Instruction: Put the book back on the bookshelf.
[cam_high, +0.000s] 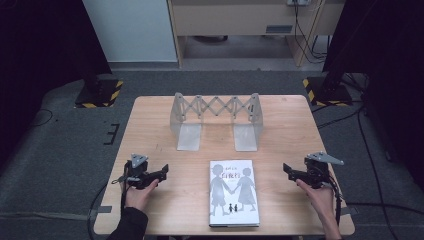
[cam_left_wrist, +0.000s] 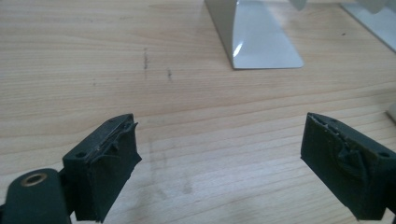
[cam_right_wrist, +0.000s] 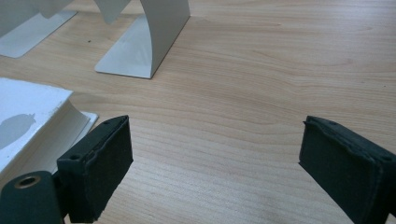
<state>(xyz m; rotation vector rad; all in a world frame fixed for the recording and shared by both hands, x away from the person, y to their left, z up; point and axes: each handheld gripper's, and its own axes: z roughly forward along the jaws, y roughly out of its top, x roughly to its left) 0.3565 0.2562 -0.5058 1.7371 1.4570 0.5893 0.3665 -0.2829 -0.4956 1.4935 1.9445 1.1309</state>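
Flanking the book (cam_high: 234, 192) lying flat on the bench (cam_high: 155, 115), left hand-held gripper (cam_high: 161, 172) and right hand-held gripper (cam_high: 288, 169) sit wide open, empty, seemingly poised before the expanding bookend rack (cam_high: 216, 120)

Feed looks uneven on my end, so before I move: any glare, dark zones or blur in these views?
High view: table evenly lit, surroundings and upper corners nearly black, book cover readable. Left gripper view: a bright glare streak on the bookend's base plate, wood grain sharp, near pads slightly soft. Right gripper view: no glare, soft shadow beside the book.
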